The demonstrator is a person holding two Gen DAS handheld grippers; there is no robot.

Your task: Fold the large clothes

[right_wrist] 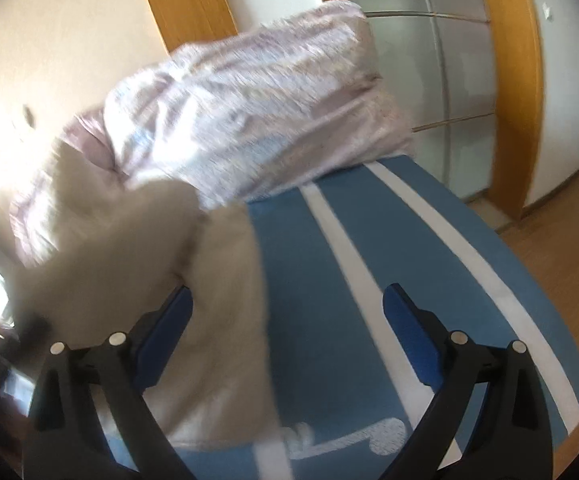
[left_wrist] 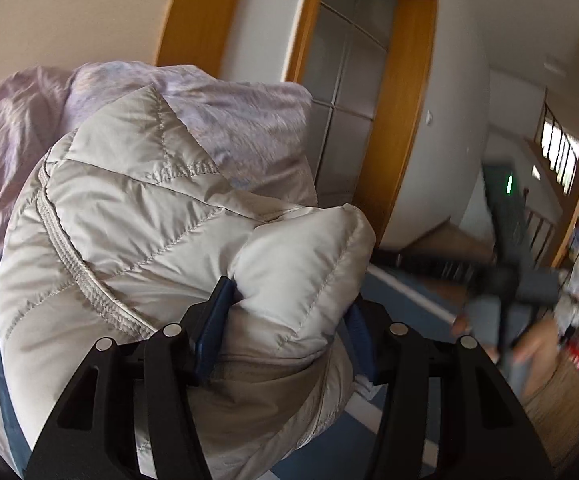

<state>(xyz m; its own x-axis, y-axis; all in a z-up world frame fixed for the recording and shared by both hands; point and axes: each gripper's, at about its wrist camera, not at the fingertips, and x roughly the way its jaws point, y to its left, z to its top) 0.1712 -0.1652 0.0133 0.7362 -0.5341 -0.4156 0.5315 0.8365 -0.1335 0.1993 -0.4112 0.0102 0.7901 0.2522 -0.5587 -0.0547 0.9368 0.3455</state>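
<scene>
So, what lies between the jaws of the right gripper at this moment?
Only bare blue bedcover, as the right wrist view shows. The jacket hangs beside the right gripper's left jaw, not gripped.

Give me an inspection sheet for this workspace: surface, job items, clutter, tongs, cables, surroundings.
Surface: bed with a blue cover with white stripes.
Job's things: beige quilted jacket, bunched, part of it lifted.
Clutter: pale lilac pillow at the head of the bed, behind the jacket.
Tongs: left tongs shut on a puffy fold of the jacket; right tongs open, holding nothing, with the jacket in front of the left finger.
Cables: nothing seen.
Surroundings: wood-framed frosted glass door, wooden floor, cream wall; the left wrist view is blurred at far right.
</scene>
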